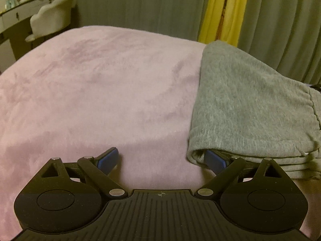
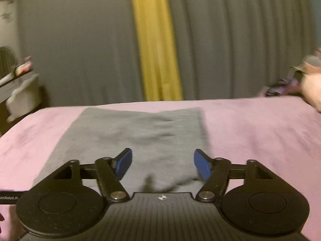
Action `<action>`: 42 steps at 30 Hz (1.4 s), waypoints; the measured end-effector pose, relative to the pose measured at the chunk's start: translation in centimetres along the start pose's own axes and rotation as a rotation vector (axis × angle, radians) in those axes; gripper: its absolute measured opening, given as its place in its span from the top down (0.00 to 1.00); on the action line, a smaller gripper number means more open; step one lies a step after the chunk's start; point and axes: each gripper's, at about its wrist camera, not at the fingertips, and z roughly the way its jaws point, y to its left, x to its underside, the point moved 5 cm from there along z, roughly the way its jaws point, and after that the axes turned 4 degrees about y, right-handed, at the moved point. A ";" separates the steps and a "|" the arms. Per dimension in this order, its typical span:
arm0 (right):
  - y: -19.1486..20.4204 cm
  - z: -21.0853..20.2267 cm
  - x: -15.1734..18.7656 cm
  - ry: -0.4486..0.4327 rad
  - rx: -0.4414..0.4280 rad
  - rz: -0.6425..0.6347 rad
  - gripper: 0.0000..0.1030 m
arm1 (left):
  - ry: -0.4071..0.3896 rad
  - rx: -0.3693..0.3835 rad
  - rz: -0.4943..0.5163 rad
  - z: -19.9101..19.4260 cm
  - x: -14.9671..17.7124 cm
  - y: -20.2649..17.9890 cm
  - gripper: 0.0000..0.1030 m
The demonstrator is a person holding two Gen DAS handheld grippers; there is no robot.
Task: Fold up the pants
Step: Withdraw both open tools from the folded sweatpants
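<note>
Folded pants (image 1: 250,104) beside left gripper (image 1: 162,158), under right gripper (image 2: 162,164); both spread; square edges before releasing

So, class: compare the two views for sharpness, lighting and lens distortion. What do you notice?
Left wrist view: sharp, dim and warm; the fisheye bows the pink blanket into a dome, and the grey pants show knit texture. Right wrist view: motion-blurred, so the pants and yellow curtain strip smear.
</note>
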 end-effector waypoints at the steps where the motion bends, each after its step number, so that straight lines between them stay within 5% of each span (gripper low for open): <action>1: 0.9 0.8 0.2 0.000 0.004 -0.041 0.39 | -0.006 -0.002 0.003 -0.1 0.0 0.0 0.06; 7: 4.3 3.2 5.4 0.061 0.111 -0.466 0.39 | -0.043 0.009 0.009 -0.5 -0.2 -0.1 0.06; 15: 2.9 3.1 5.4 0.126 0.070 -0.349 0.39 | -0.259 0.064 0.048 -3.4 -1.5 -1.1 0.07; 22: 2.2 3.0 6.1 0.149 0.045 -0.268 0.36 | -0.126 -0.014 0.103 0.8 -1.3 -2.0 0.04; 29: 2.2 3.0 6.2 0.136 0.050 -0.290 0.34 | -0.084 -0.041 0.097 0.9 -0.4 -1.6 0.00; 30: 2.2 3.1 6.2 0.143 0.051 -0.289 0.32 | -0.077 -0.057 0.109 0.7 -0.1 -1.6 0.00; 32: 1.8 3.4 6.6 0.223 0.070 -0.269 0.03 | -0.044 -0.105 0.137 0.4 0.3 -1.6 0.00; 35: 1.3 3.4 8.1 0.320 0.136 -0.276 0.04 | 0.098 -0.192 0.180 0.9 1.5 -1.8 0.01; 42: 1.1 -0.4 8.2 0.354 0.067 -0.121 0.04 | 0.037 -0.073 0.136 -3.0 2.6 -2.5 0.01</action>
